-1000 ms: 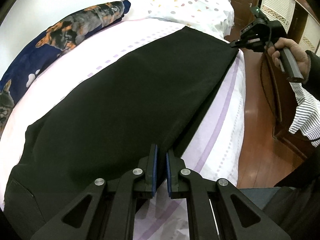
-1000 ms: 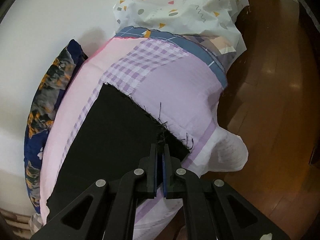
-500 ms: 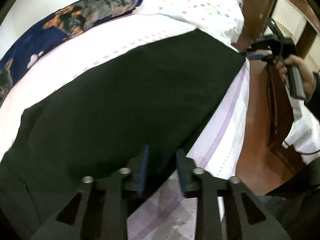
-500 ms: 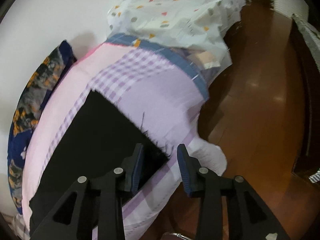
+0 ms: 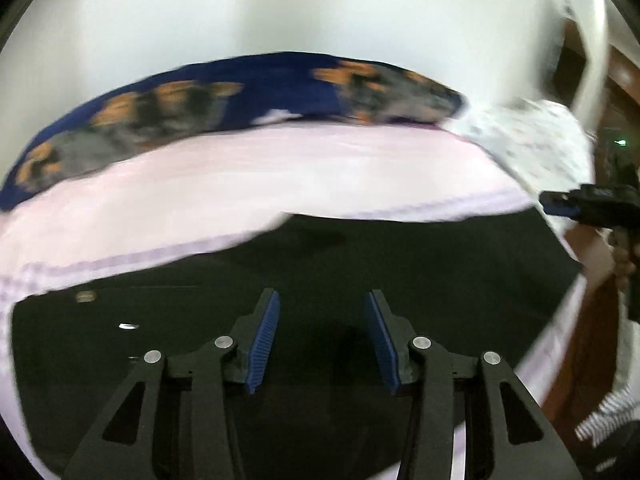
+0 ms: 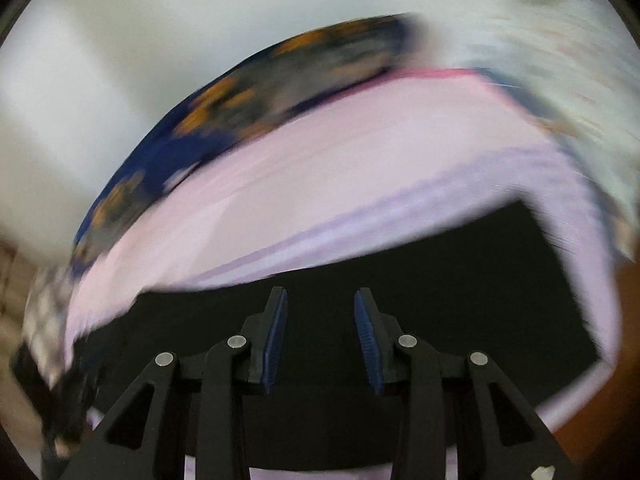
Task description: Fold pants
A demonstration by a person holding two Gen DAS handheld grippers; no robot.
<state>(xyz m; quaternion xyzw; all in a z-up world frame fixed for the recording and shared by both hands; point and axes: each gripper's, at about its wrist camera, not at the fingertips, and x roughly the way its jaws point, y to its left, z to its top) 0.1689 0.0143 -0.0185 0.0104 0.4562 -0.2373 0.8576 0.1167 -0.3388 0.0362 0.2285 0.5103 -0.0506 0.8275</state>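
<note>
The black pants point(image 5: 360, 264) lie flat along the near edge of the bed, folded lengthwise. My left gripper point(image 5: 322, 300) is open and empty, over the waist end of the pants. My right gripper point(image 6: 320, 296) is open and empty, over the leg end point(image 6: 460, 280), whose frayed hem point(image 6: 560, 240) lies at the right. The right gripper also shows at the right edge of the left wrist view point(image 5: 592, 204). Both views are blurred by motion.
The pink and lilac bedsheet point(image 5: 260, 184) stretches behind the pants. A dark blue dog-print pillow point(image 5: 240, 96) lies along the white wall. A white dotted quilt point(image 5: 532, 136) is bunched at the right end. Brown wooden floor point(image 6: 624, 320) lies beyond the bed's edge.
Both grippers have opened and let go of the pants' near edge. Both have swung to face across the bed toward the wall and now sit over the pants.
</note>
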